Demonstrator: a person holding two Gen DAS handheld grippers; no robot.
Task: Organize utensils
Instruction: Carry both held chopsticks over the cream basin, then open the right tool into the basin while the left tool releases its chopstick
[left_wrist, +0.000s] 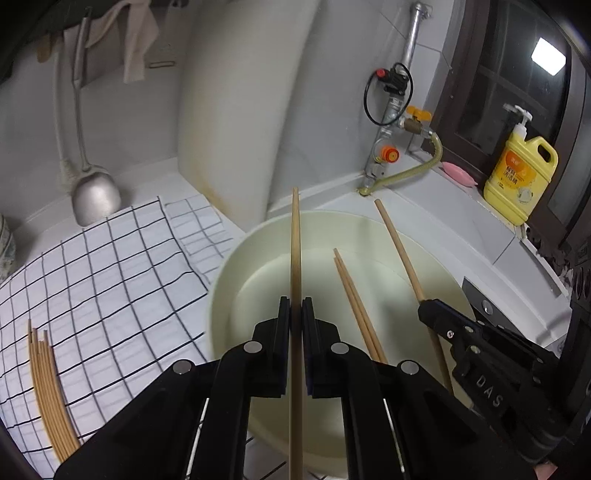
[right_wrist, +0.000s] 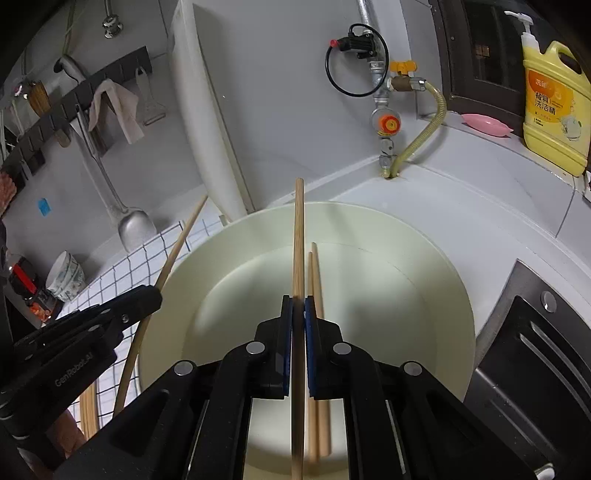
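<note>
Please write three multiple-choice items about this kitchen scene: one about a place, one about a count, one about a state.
1. Where do the finished chopsticks lie?
A. on the checked cloth
B. in the sink
C. on the windowsill

2. How many loose chopsticks lie in the basin?
A. none
B. two
C. five

3. How is the left gripper?
A. wide open
B. shut on one chopstick
C. shut on a spoon

Key: 1 A, they lie bundled on the cloth; 2 B, a pair rests inside; 3 B, pads pinch one stick.
</note>
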